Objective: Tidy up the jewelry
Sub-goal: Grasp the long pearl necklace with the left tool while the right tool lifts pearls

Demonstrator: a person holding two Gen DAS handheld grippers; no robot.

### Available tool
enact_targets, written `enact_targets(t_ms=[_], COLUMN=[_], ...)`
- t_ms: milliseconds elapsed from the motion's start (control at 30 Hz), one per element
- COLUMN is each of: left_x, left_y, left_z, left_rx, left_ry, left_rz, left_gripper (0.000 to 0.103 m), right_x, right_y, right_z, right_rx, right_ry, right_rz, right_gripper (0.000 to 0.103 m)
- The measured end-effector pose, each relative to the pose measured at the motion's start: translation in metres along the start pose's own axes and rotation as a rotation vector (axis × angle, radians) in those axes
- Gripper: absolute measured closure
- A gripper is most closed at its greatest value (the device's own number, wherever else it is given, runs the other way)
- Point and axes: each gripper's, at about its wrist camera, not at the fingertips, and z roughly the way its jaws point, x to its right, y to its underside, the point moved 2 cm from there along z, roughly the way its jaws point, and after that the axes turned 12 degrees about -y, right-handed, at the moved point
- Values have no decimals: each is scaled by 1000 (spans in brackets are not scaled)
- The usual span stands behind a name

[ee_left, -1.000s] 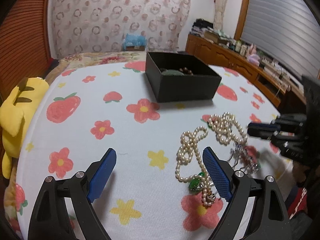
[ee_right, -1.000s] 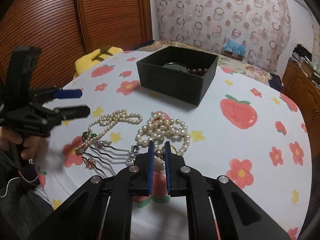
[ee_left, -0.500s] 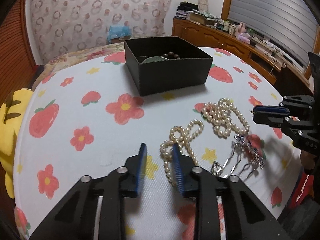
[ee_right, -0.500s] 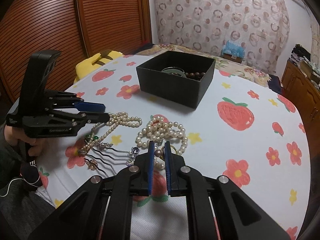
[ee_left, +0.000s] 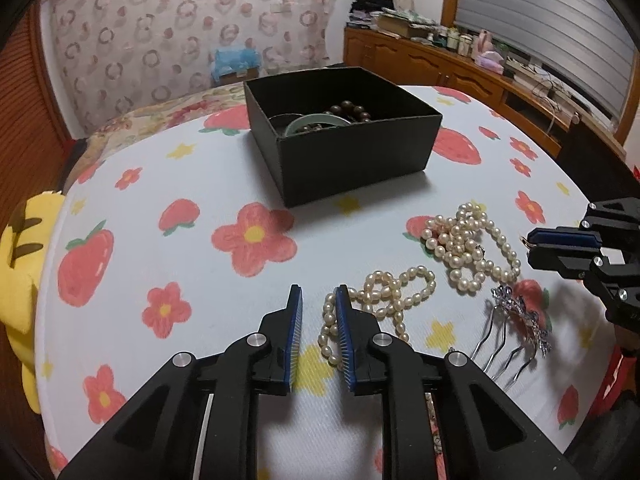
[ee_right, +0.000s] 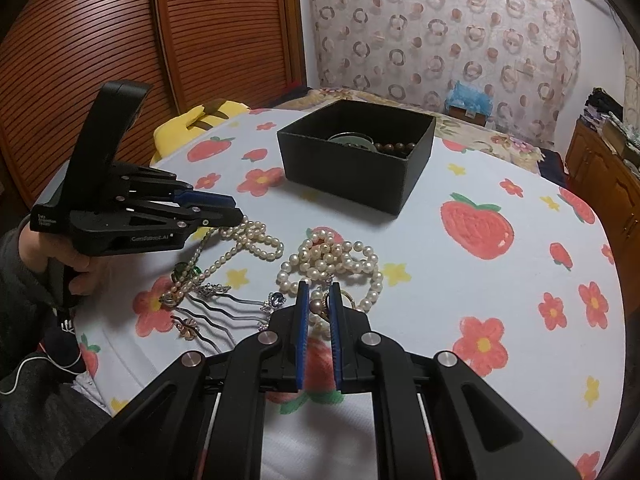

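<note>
A thin pearl strand [ee_left: 384, 292] [ee_right: 256, 240] lies on the flowered cloth. My left gripper [ee_left: 318, 292] [ee_right: 236, 206] hovers over its near loop. Its jaws are closing to a narrow gap; the loop shows in that gap beside the right pad, not pressed. A chunky pearl pile [ee_left: 464, 248] [ee_right: 332, 260] lies further right. My right gripper [ee_right: 319, 285] [ee_left: 530, 246] stays shut on a small gold-and-pearl piece [ee_right: 318, 305] at the pile's near edge. The black box [ee_left: 352, 160] [ee_right: 344, 176] behind holds a green bangle and brown beads.
Silver hair combs [ee_left: 516, 320] [ee_right: 224, 308] and a green pendant [ee_right: 186, 270] lie near the front edge of the round table. A yellow plush toy [ee_left: 20, 248] sits off the left edge. A wooden cabinet [ee_left: 440, 64] stands behind. A person's hand [ee_right: 80, 272] holds the left gripper.
My left gripper's jaws went from wide apart to a narrow gap, and it moved over the near loop of the thin strand. The right gripper kept still.
</note>
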Motion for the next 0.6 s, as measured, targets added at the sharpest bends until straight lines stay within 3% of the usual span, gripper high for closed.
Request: enact_targets(t_ms=[133, 200, 333, 600], left_x=[-3, -6, -16, -29], left_y=[0, -1, -6, -25], left_z=[1, 2, 5, -33], left_rx=[-1, -6, -17, 104], left_ry=[31, 28, 48, 27], left_rz=[6, 8, -30, -89], left_gripper=[88, 98, 99, 99], right_x=[0, 0, -1, -6], right_y=[0, 0, 0, -12], right_z=[0, 0, -1, -5], right_rx=[0, 1, 2, 25], right_ry=[0, -2, -1, 5], right_rz=[1, 1, -3, -20], right_gripper=[92, 92, 92, 92])
